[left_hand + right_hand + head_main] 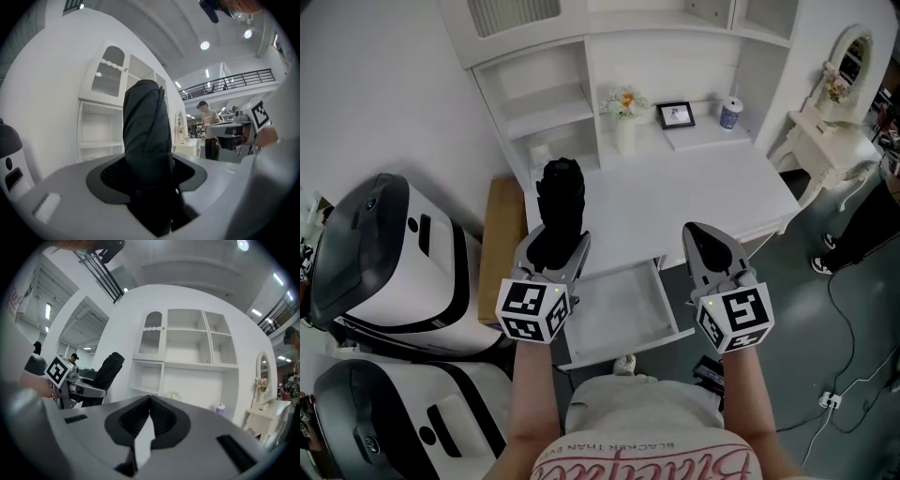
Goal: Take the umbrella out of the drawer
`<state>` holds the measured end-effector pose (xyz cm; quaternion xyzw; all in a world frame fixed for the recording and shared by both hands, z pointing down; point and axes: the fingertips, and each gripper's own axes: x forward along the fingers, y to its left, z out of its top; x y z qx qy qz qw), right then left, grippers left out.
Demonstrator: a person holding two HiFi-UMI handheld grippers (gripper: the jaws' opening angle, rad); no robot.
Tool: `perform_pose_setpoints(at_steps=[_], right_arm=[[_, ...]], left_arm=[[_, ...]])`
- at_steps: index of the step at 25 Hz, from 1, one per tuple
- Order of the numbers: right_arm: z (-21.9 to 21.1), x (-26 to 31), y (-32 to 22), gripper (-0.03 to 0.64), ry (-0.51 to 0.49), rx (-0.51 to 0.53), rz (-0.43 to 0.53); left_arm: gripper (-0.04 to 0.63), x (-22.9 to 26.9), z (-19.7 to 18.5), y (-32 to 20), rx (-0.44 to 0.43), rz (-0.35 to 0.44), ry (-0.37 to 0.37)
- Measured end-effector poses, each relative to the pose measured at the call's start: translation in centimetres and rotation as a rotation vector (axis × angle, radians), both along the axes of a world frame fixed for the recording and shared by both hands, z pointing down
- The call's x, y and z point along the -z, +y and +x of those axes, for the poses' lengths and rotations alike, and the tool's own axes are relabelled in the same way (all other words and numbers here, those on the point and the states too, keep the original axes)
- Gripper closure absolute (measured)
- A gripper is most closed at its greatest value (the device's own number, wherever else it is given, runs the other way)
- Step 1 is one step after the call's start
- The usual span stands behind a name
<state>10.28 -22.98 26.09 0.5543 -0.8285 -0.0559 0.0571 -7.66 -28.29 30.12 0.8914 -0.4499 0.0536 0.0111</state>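
Two tools are raised in front of the bench (694,187), above the open drawer (619,314). The left tool (555,246) pinches the umbrella (561,197) low on its folded black body. Its jaws stand wide around the bundle, with the pads pressing on both sides, as the left gripper view shows. In the head view the umbrella stands up out of the jaws toward 12 o'clock and shows against the left part of the bench. None of it is inside the drawer, which lies at about 4 o'clock of that tool. The right tool (701,239), at 3 o'clock of the left one, has its jaws pressed together on nothing.

The step in hand looks like the lift clear of the drawer, so the taking-out seems all but done. The next move, I judge, calls for a firm pinch, because the grip sits near one end and the long body could tip. The umbrella could then be carried to the bench at 12 o'clock and laid down. The right tool is free to push the drawer in, should that be wanted.
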Motion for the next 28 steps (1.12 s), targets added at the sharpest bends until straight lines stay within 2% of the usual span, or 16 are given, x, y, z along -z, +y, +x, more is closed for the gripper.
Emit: perform_pose_setpoints(at_steps=[13, 28], right_arm=[[1.9, 2.8, 1.0, 0.609, -0.004, -0.086, 0.089], [3.3, 3.0, 1.7, 0.609, 0.047, -0.115, 0.103]], left_arm=[[0.333, 4.7, -2.2, 1.7, 0.027, 0.157, 0.096], [0.331, 6.2, -1.9, 2.1, 0.03, 0.196, 0.112]])
